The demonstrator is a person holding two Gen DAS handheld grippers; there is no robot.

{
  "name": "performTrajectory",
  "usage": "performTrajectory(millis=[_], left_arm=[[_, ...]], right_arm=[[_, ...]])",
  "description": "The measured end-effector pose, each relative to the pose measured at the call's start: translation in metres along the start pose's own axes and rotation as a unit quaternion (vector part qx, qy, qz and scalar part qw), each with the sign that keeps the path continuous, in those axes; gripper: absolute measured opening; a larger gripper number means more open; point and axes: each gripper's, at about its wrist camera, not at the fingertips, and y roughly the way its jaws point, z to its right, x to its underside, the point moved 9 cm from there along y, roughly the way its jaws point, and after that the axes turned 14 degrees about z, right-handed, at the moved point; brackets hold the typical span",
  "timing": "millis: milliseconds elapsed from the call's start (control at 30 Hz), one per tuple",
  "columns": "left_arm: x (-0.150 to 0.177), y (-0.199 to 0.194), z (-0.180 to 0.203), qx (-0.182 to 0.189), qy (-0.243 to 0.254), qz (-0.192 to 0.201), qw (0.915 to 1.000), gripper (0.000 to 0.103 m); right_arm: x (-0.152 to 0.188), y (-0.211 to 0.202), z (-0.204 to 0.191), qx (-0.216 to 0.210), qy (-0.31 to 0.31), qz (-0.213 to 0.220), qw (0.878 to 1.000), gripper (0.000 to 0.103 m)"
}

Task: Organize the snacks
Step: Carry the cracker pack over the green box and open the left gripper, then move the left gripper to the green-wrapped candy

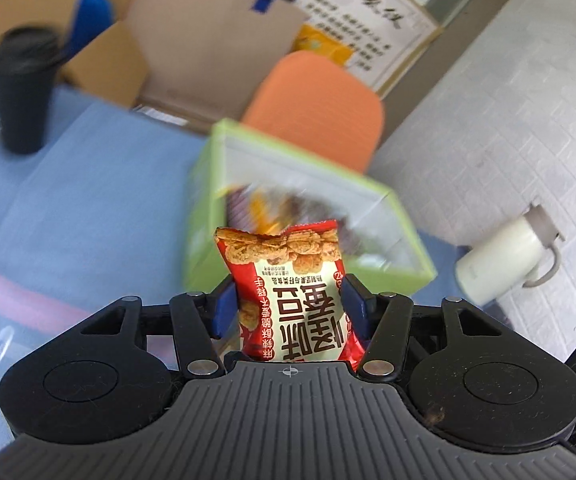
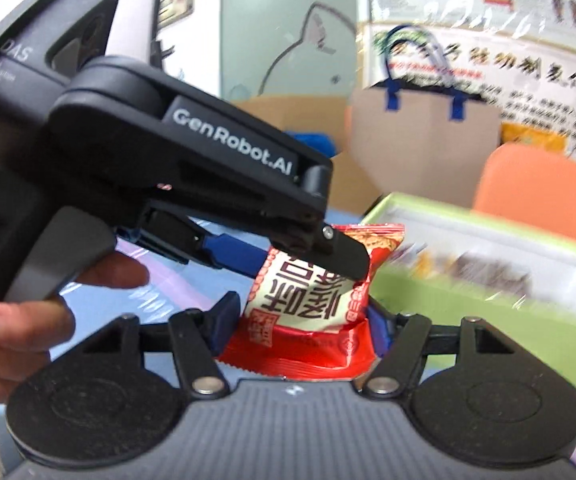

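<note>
My left gripper [image 1: 288, 300] is shut on a red snack packet [image 1: 288, 284] with cracker pictures, held above the blue table short of the green box [image 1: 208, 184]. In the right wrist view my right gripper [image 2: 299, 320] is also shut on a red snack packet [image 2: 307, 312], and the left gripper's black finger [image 2: 347, 256] presses on that packet's top. Whether both grip one packet I cannot tell. The green box [image 2: 447, 292], white inside, holds several blurred snack packets [image 1: 272, 204].
A black tumbler [image 1: 24, 88] stands at the far left. An orange chair [image 1: 319, 96] is behind the box. A white jug [image 1: 503, 256] lies on the floor at right. Cardboard boxes [image 1: 192, 40] and a paper bag [image 2: 419, 136] stand behind the blue table [image 1: 88, 200].
</note>
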Motion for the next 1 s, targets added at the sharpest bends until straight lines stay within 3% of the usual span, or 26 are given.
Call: performTrajectory(millis=[233,400,500,533,600,667,733,833,1000], left_arm=[[-0.035,0.106,0.076,0.053,0.013,-0.029,0.9981,0.038],[-0.027,0.186,0.089,0.043,0.006,-0.067,0.9968,0.036],[-0.019,0.206,0.083,0.031,0.014,-0.074,0.9967,0.038],[-0.022,0.202,0.082,0.037,0.017,-0.063,0.9972,0.04],[-0.029,0.186,0.081,0.051,0.018,-0.03,0.9981,0.057],[-0.036,0.164,0.079,0.055,0.021,-0.007,0.9982,0.063],[-0.039,0.141,0.077,0.06,0.023,0.009,0.9979,0.064],[-0.03,0.1,0.071,0.064,0.025,0.02,0.9974,0.068],[0.012,0.041,0.05,0.043,0.035,0.021,0.9982,0.069]], right_arm=[[-0.036,0.013,0.12,0.067,-0.013,-0.01,0.998,0.07],[-0.019,0.041,0.192,0.096,0.008,-0.051,0.994,0.071],[-0.003,0.052,0.217,0.111,0.012,-0.063,0.992,0.071],[-0.001,0.047,0.223,0.119,0.009,-0.056,0.991,0.073],[-0.008,0.031,0.229,0.127,0.013,-0.029,0.991,0.078],[-0.017,0.011,0.228,0.13,0.019,-0.003,0.991,0.087],[-0.024,-0.007,0.223,0.134,0.008,0.015,0.991,0.094],[-0.027,-0.032,0.204,0.128,-0.002,0.031,0.991,0.093],[0.0,-0.073,0.15,0.101,0.011,0.022,0.995,0.093]])
